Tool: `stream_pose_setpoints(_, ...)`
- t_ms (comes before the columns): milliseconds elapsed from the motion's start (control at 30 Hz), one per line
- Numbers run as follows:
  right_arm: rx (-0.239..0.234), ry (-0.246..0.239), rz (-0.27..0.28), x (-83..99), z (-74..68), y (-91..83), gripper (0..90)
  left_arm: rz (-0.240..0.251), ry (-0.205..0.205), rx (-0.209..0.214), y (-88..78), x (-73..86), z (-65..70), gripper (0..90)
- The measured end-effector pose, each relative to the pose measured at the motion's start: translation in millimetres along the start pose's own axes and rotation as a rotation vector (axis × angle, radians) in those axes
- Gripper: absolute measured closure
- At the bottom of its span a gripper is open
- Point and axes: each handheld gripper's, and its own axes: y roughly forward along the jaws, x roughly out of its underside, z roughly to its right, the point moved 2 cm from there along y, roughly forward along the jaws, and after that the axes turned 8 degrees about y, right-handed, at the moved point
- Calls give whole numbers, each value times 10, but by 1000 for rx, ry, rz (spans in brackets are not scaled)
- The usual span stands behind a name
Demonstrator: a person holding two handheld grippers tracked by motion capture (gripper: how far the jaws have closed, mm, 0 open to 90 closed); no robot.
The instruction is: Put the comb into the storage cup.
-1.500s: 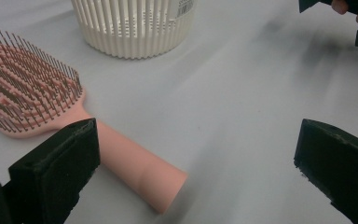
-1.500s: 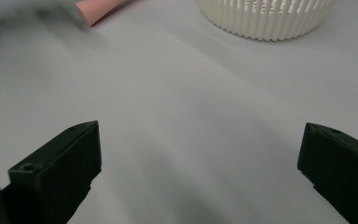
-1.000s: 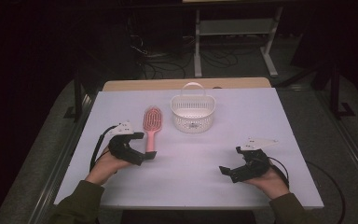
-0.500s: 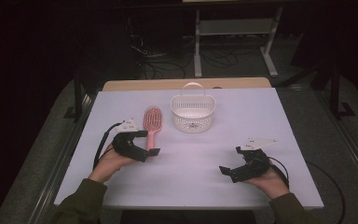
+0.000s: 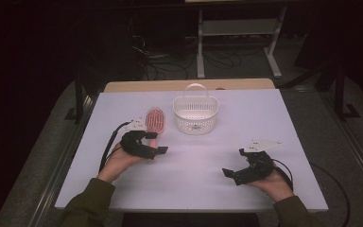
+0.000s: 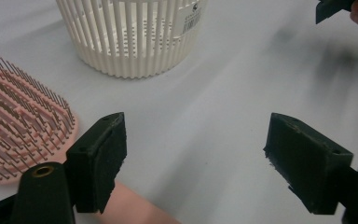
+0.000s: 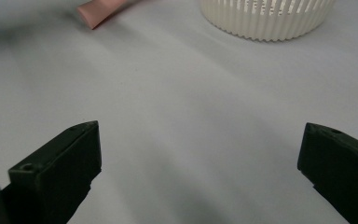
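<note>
The worktop [image 5: 274, 118] is carrying a white basket [image 5: 195, 113] at upper centre. The pink hairbrush [image 5: 154, 120] is lying just left of it. The left tongs [image 5: 155, 143] are straddling its handle, gaping wide; squeeze mid-handle squarely. The right tongs [image 5: 234, 163] are idling agape, lower right.

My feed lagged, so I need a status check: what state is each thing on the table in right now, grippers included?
Left gripper: jaws open, over the hairbrush handle, nothing gripped.
Right gripper: jaws open, empty, low over bare table.
Pink hairbrush: lying flat, bristles up, left of the basket.
White basket: upright, handle raised, looks empty.
</note>
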Motion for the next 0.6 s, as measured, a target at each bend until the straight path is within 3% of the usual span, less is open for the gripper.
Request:
stream_pose_setpoints(133,1,-2,-2,0,0,3,0,-7,-6,-9,3,9,-9,286)
stream_pose_setpoints(600,-3,-2,-5,1,-4,6,0,-49,-12,32,92,38,32,492)
